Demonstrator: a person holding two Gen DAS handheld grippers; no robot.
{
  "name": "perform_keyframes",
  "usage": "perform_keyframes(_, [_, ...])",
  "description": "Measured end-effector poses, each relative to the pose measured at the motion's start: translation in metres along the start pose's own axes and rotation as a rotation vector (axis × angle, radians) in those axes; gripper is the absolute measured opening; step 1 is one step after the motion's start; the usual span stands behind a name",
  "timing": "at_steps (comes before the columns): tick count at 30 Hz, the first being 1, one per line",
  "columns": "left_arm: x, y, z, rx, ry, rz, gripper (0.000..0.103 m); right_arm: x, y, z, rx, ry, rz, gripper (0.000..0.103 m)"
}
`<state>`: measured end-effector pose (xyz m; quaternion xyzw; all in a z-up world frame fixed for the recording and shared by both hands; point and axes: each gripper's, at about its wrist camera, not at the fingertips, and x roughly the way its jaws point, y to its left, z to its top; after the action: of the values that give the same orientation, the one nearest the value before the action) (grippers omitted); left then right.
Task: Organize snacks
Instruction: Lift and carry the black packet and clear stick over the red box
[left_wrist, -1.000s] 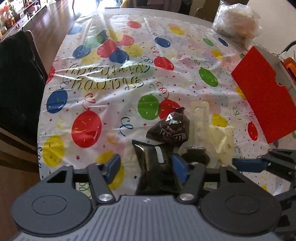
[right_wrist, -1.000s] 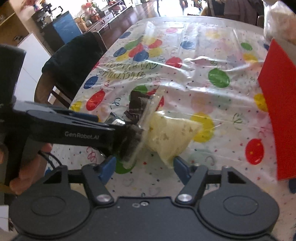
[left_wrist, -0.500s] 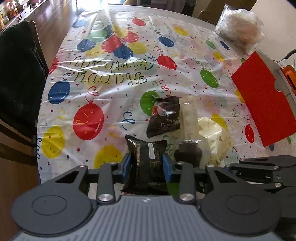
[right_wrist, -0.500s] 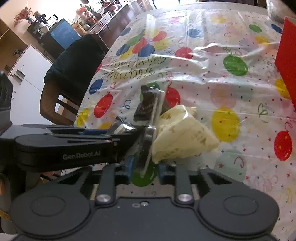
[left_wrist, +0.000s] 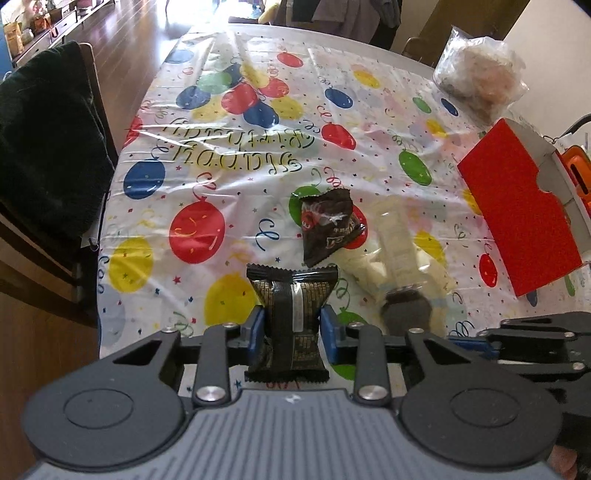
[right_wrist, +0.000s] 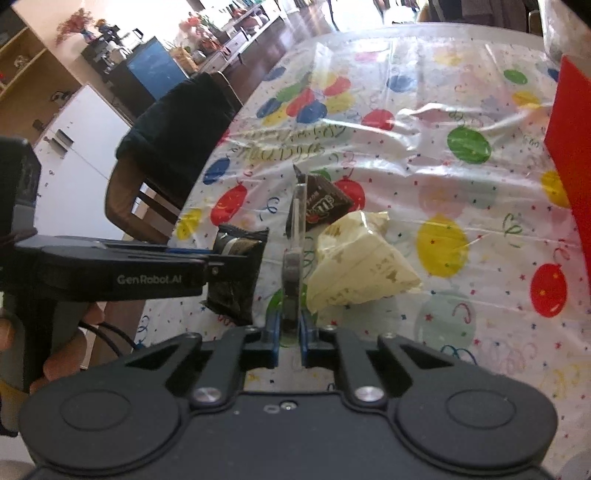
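Snacks split between both grippers: black-and-gold crinkle-edged foil snack packet (left_wrist: 291, 314) pinched across its width by left gripper (left_wrist: 291, 328), jaws closing on it, long axis pointing away along the fingers. Clear flat plastic bag (right_wrist: 295, 240) of pale yellow wedge snack (right_wrist: 354, 273) clamped edge-on in fully clenched right gripper (right_wrist: 290, 332). Brown glossy candy pouch (left_wrist: 328, 225) lying loose on balloon-print tabletop (left_wrist: 221, 166), just beyond both. Red open cardboard box (left_wrist: 517, 218) off to the right, nearer right gripper; probably the destination.

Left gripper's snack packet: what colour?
Black with gold print, on the snack packet; clearest in the left wrist view.
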<state>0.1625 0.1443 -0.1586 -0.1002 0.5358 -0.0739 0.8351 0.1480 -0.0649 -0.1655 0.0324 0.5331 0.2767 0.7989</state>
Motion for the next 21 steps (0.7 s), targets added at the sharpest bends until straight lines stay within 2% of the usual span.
perform_keyframes(11, [-0.027,-0.020,-0.008,-0.035,-0.033,-0.001,0.029,-0.056,-0.022,-0.008,-0.015,-0.118,-0.052,0.009])
perform_keyframes(21, [-0.044,-0.071,0.007,-0.025,-0.039,-0.006,0.029,-0.107,-0.063,-0.007,0.043,-0.189,-0.090,0.009])
